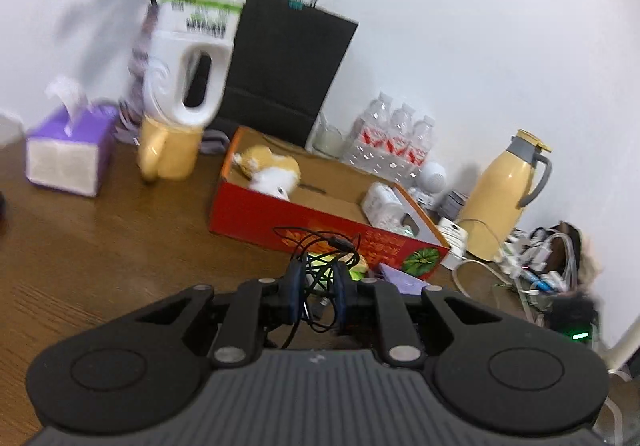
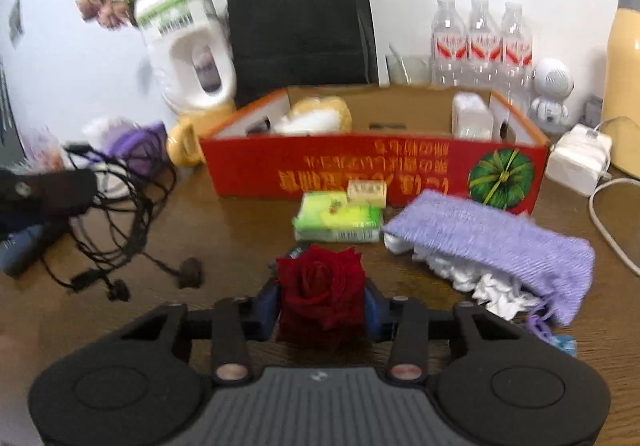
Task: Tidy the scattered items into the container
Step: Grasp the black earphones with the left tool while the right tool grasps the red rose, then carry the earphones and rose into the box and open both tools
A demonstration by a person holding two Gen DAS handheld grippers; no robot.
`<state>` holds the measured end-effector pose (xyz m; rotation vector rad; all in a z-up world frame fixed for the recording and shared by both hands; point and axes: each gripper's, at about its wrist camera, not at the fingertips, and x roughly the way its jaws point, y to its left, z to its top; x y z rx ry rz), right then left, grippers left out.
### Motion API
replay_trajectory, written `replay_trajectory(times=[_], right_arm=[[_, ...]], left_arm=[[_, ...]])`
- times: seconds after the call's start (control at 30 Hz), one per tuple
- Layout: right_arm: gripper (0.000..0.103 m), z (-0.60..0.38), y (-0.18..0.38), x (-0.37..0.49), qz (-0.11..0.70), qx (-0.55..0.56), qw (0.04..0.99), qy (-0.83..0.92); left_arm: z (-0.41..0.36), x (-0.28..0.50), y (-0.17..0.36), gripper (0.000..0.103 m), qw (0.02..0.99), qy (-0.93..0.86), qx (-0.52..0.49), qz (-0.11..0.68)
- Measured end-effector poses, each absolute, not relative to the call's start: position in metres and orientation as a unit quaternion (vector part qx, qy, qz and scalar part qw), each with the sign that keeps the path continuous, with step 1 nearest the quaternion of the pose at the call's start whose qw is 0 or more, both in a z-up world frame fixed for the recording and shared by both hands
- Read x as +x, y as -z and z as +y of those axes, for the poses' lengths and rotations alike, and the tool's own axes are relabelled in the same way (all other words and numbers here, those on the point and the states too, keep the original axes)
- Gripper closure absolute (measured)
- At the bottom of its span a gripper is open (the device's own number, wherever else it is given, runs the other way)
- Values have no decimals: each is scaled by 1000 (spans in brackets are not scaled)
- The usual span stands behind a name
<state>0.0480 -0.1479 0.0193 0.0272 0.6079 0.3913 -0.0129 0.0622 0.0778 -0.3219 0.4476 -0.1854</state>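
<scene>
Your right gripper [image 2: 323, 296] has its jaws closed narrow around the red rose [image 2: 322, 286] just above the table [image 2: 224, 230], short of the red box [image 2: 376, 169]; the bloom looks light, soft and easily crushed, so pinch it gently low down. Your left gripper [image 1: 316, 296] holds the tangled black earphone cable [image 1: 320, 246] in nearly shut jaws, limp and prone to snagging or slipping. The yellow writing on the box reads upside down and too blurred to make out
</scene>
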Motion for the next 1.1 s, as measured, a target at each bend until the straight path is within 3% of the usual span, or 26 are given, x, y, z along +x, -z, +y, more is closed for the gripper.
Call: replay_trajectory(times=[0.3, 0.67, 0.87, 1.1], right_arm=[[63, -184, -57, -40, 218, 34, 958, -181], [63, -203, -75, -108, 168, 31, 968, -182], [63, -204, -85, -77, 167, 30, 969, -181], [63, -211, -138, 32, 150, 41, 970, -187]], left_arm=[[16, -69, -71, 87, 975, 72, -71, 196], [-7, -112, -77, 88, 977, 95, -59, 182], [-4, -75, -101, 88, 977, 121, -64, 161], [-12, 53, -156, 88, 977, 136, -70, 146]])
